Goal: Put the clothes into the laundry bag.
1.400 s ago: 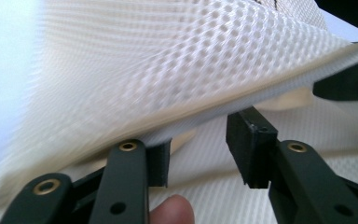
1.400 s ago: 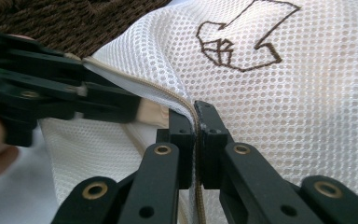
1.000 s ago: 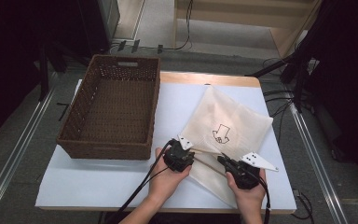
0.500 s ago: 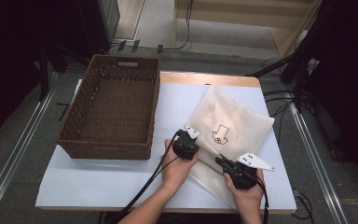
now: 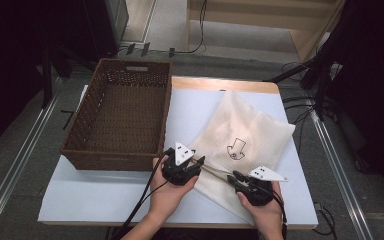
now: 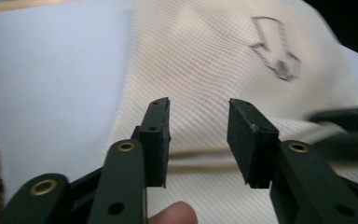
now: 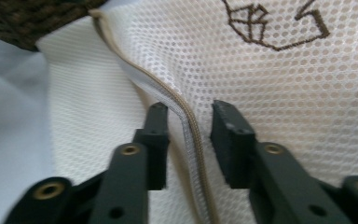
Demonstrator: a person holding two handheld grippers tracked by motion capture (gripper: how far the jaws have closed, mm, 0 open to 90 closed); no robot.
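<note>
A cream mesh bag [image 5: 245, 130] with a dark arrow-like logo [image 5: 236, 148] lies flat on the white table. Its zipped edge [image 7: 186, 116] runs along the near left side. My left gripper [image 5: 199, 161] sits at the near left corner of the bag [image 6: 205, 60]. Its jaws [image 6: 199, 105] have just been opening and stand open above the mesh, with nothing pressed between the pads. My right gripper [image 5: 231, 176] is at the near edge. Its jaws [image 7: 189, 109] have also just been opening. They straddle the zipper without pressing on it.
A brown wicker basket [image 5: 115, 162] stands at the left of the table, close to my left gripper. The white table cover [image 5: 105, 195] lies bare in front of it. Cables run across the floor beyond the table's far edge.
My left gripper pushed forward over the bag's corner, then drew back toward the person. Both pairs of jaws stand wider apart than before. The right hand has hardly moved.
</note>
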